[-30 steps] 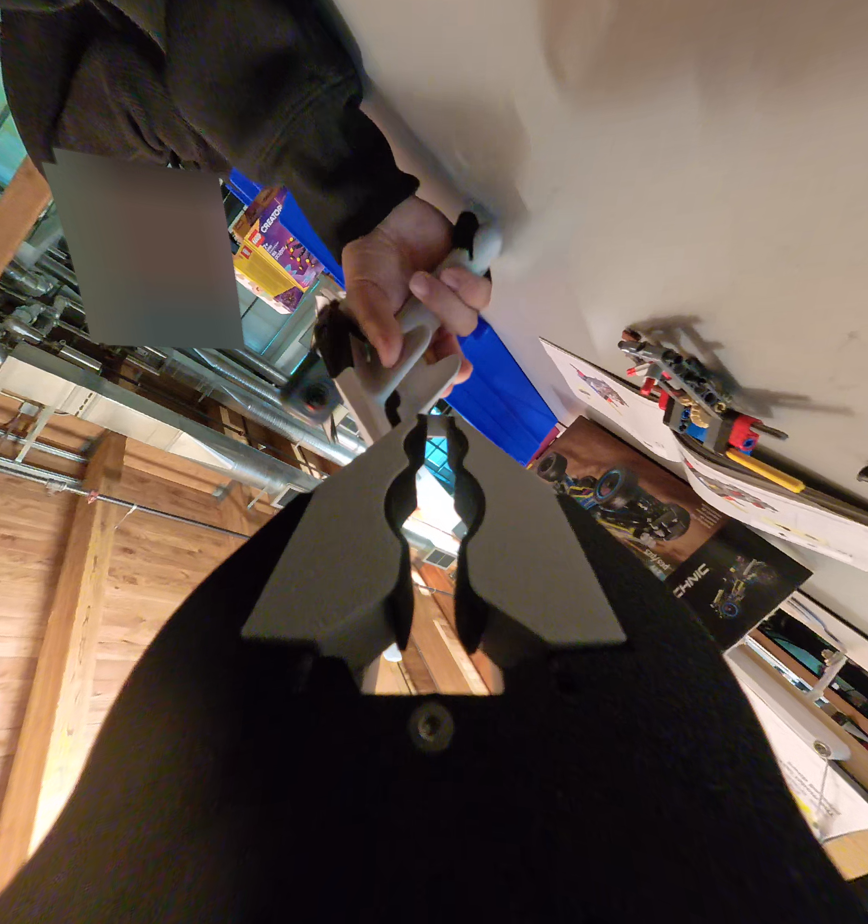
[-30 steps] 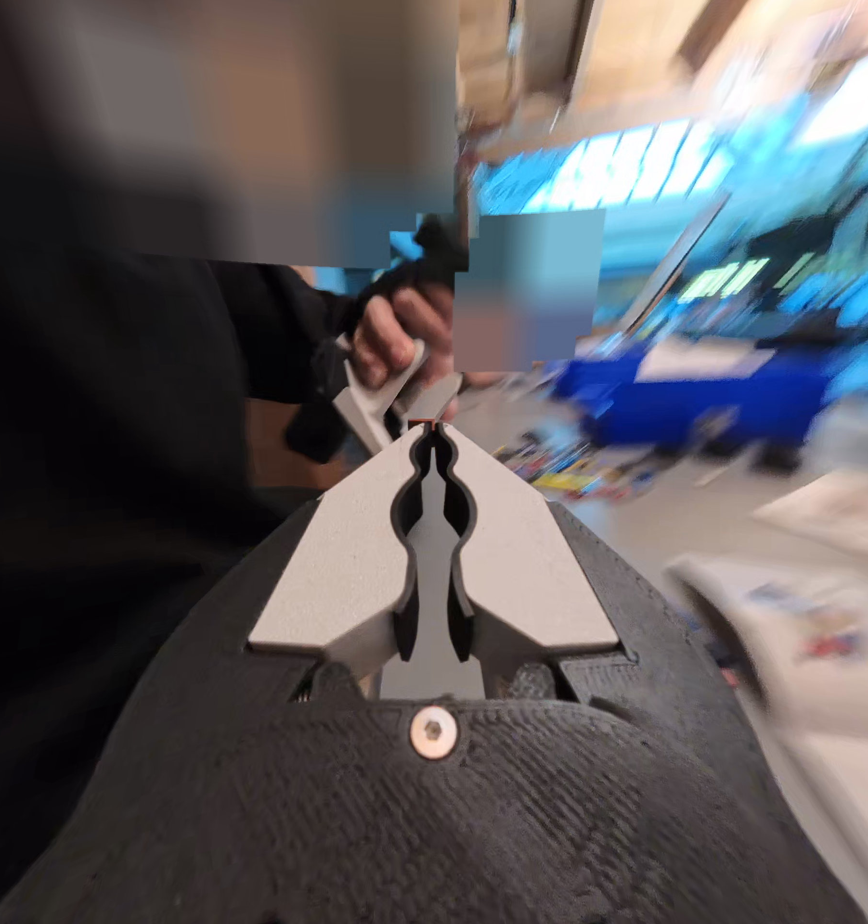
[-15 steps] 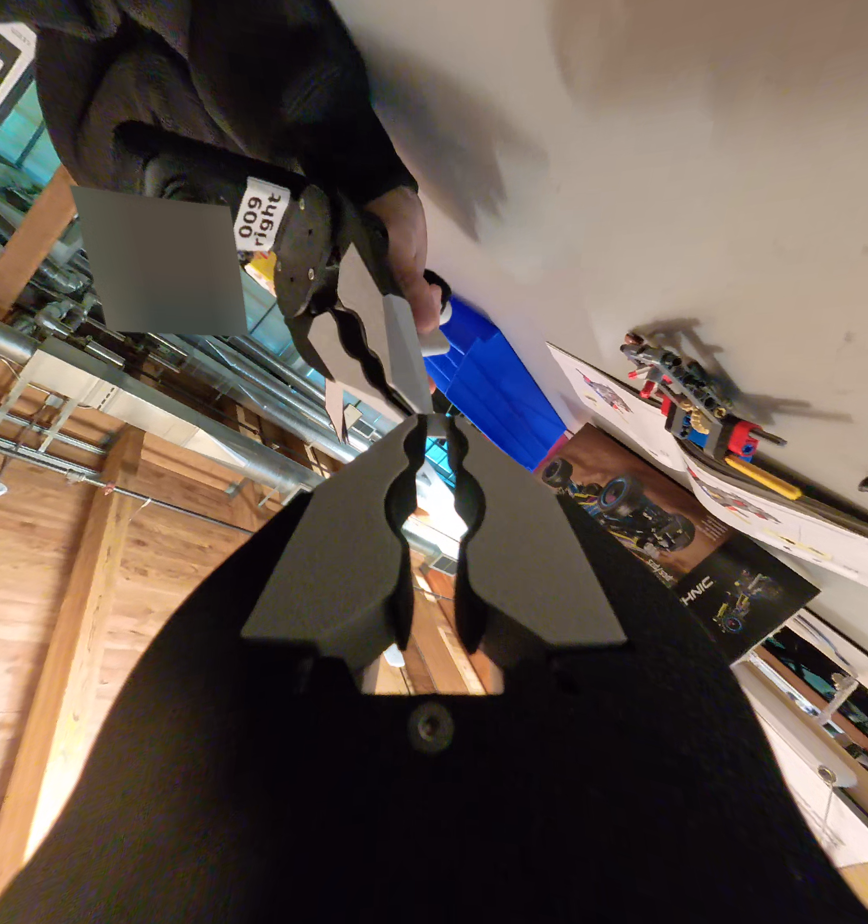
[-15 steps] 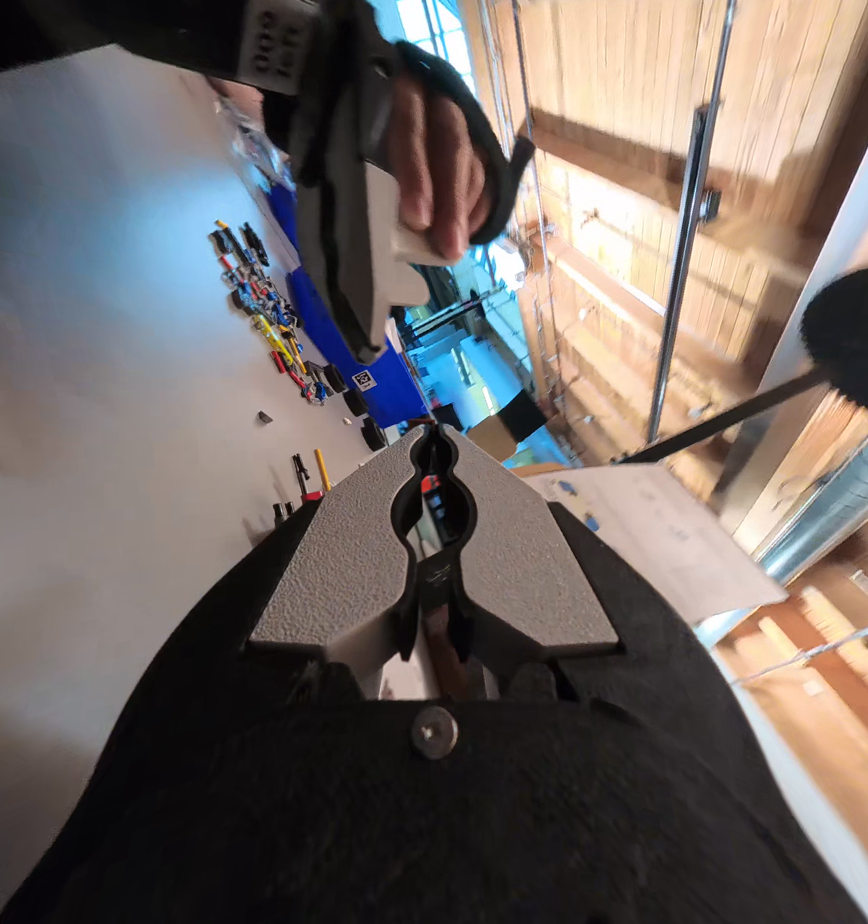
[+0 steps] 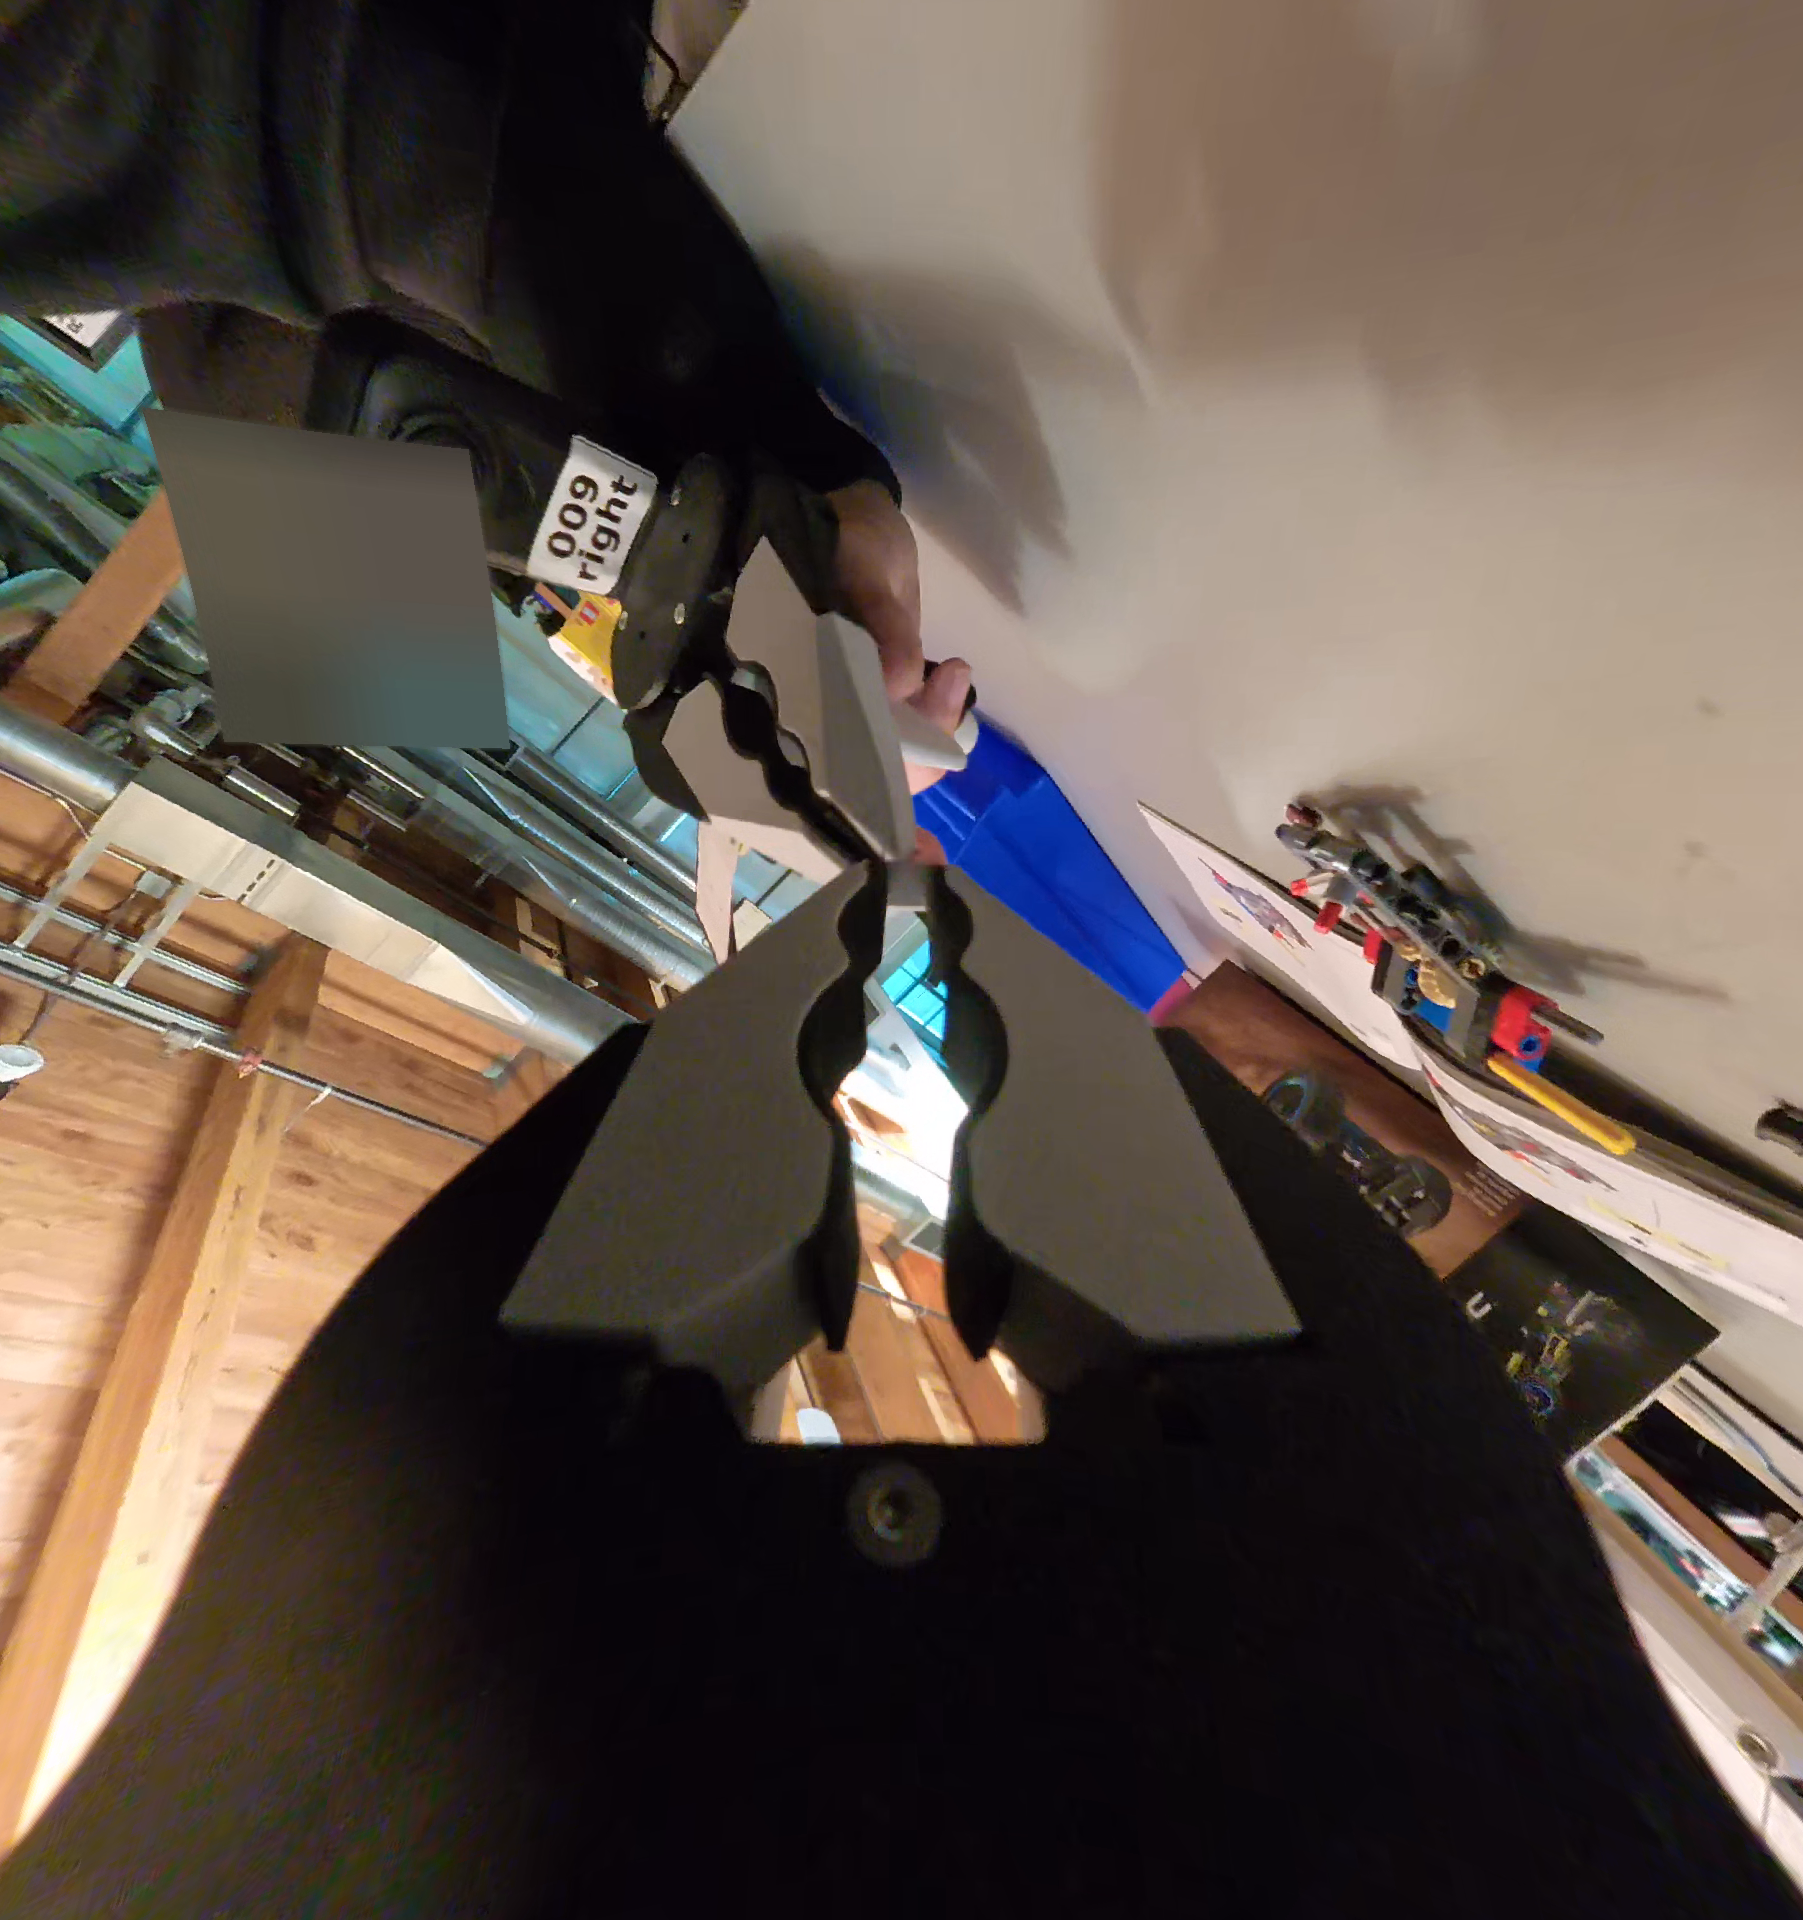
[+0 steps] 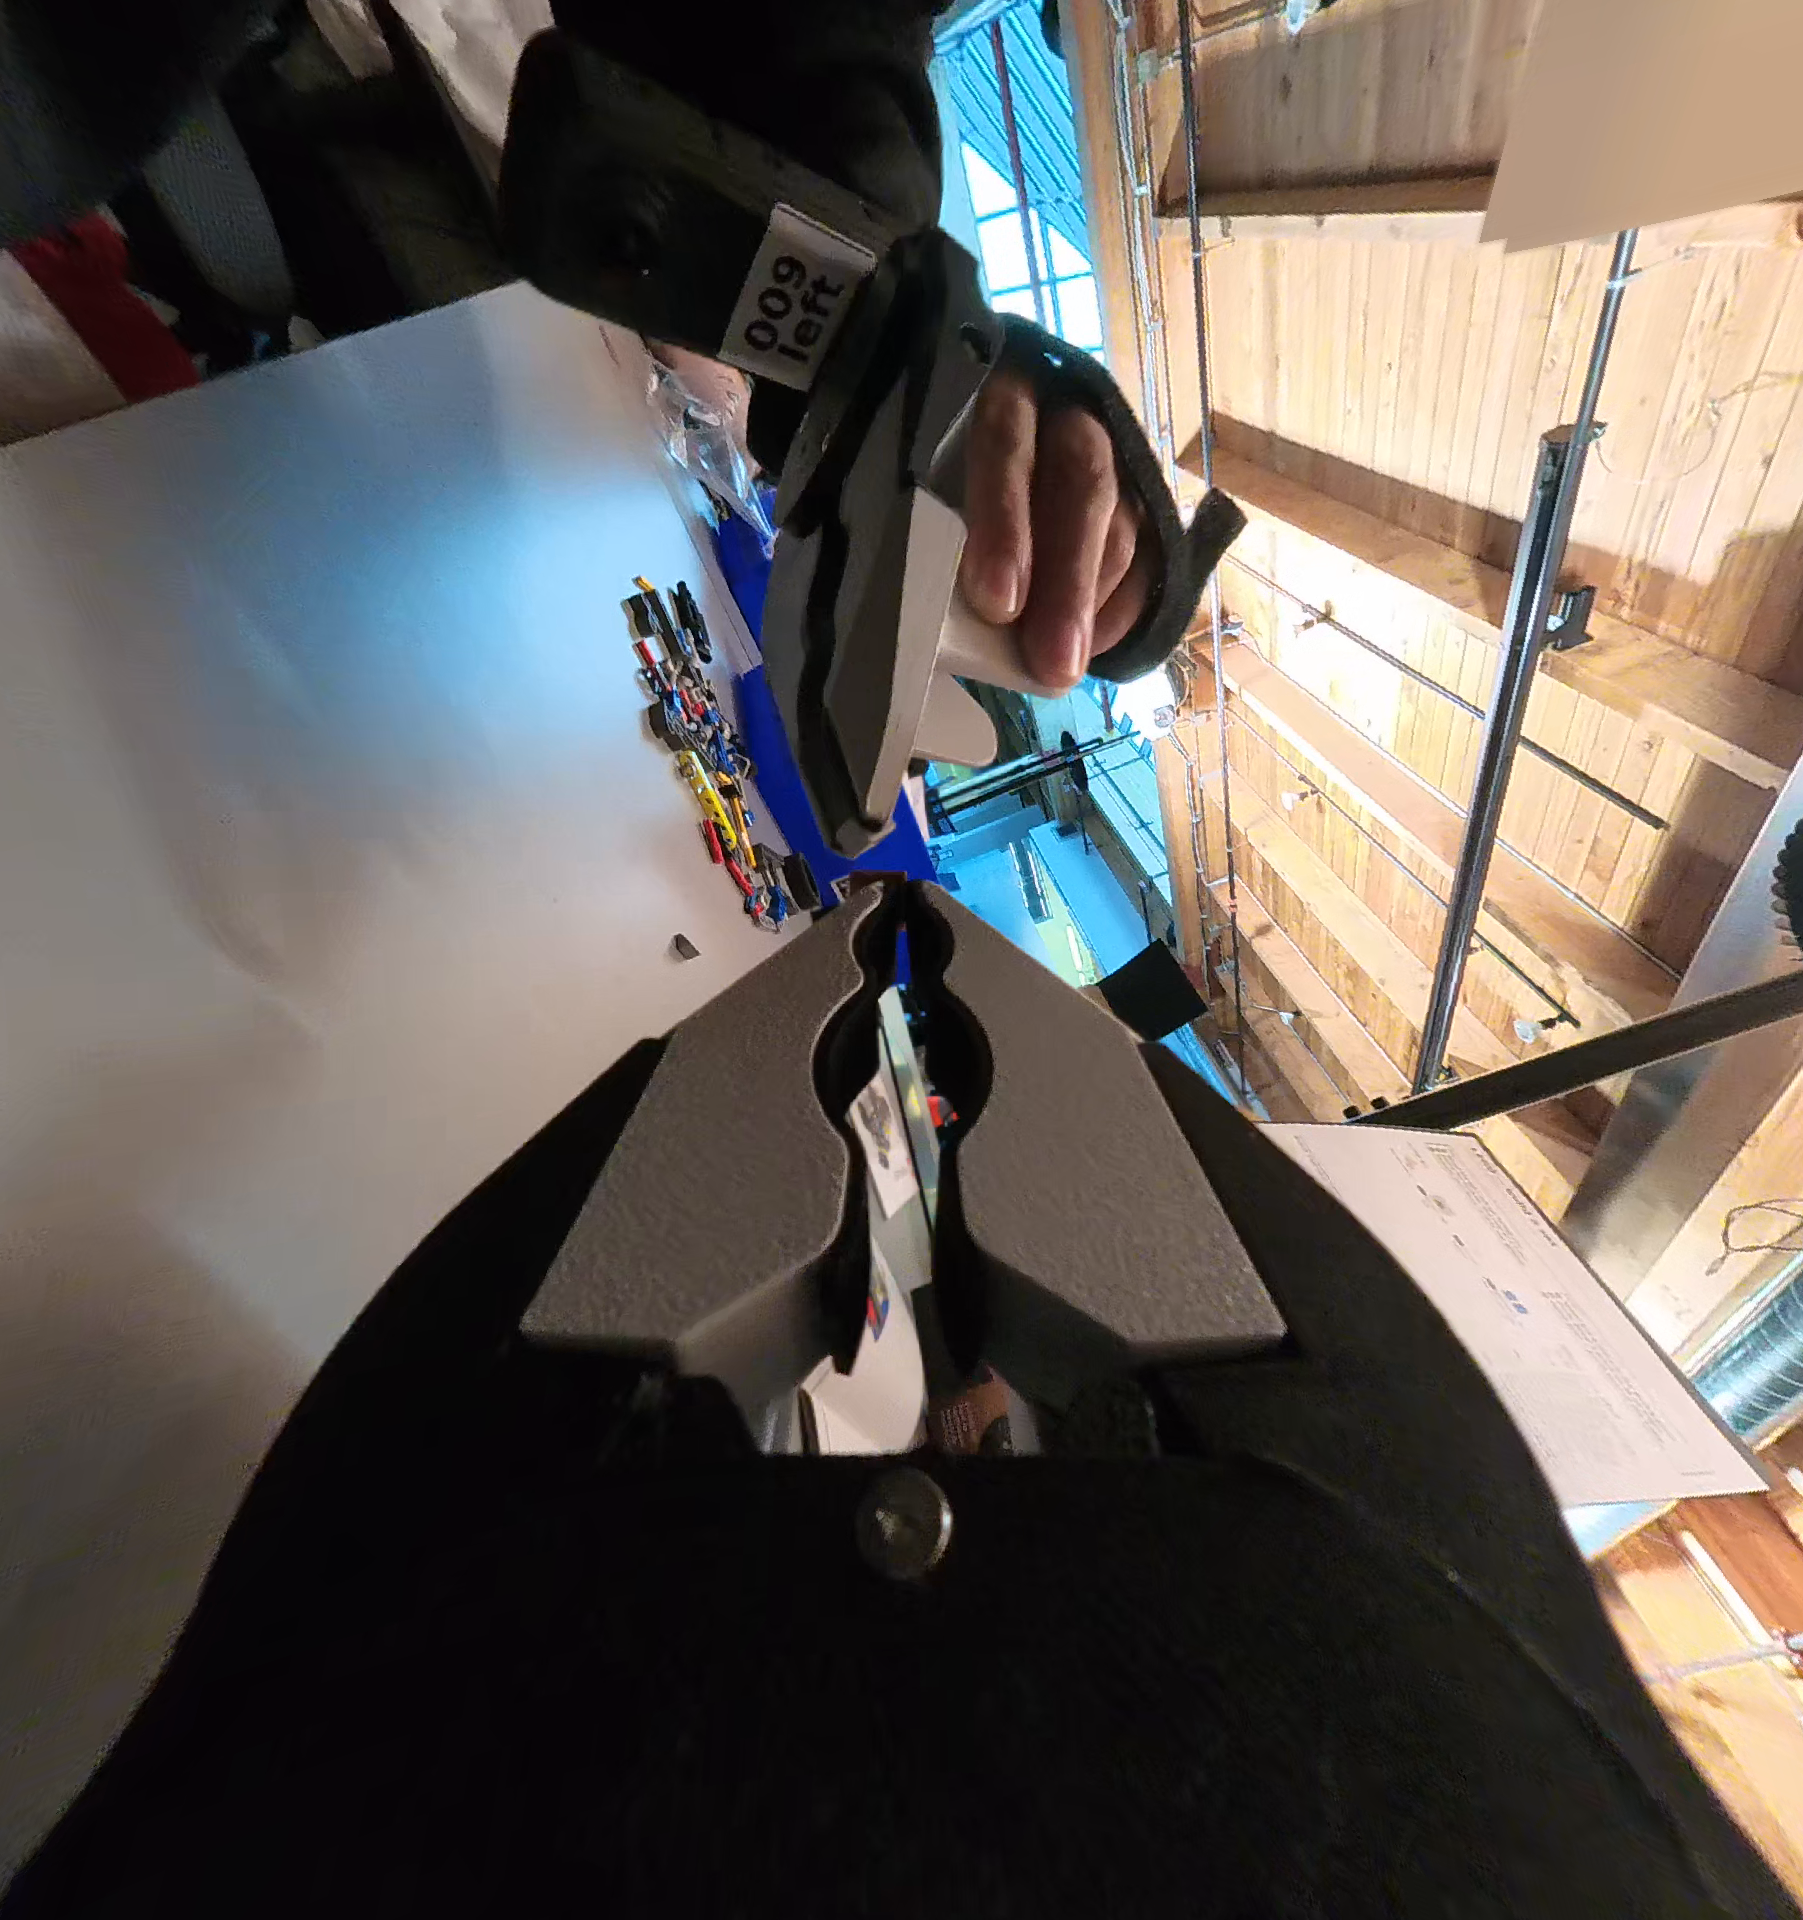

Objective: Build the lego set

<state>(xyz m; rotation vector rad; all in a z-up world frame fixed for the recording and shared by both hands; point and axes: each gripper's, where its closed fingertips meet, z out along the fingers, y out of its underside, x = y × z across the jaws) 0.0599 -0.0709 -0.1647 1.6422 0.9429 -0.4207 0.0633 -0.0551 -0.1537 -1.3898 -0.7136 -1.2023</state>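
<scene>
Tongs tip-to-tip above the surface (image 5: 1396, 416).
Left tongs (image 5: 902, 883) clenched on a small grey piece (image 5: 909, 890); right tongs (image 6: 892, 894) nearly closed, contents unclear. Partial lego build (image 5: 1427, 956) lies well apart, on the booklet (image 5: 1562, 1174).

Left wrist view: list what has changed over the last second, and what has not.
The right gripper swung round: earlier its handle and the hand faced the camera, now its fingers point down and its tip meets the left gripper tip to tip. Whether a piece passes between them cannot be told. The partly built lego model and the instruction booklet on the table stayed put.
</scene>
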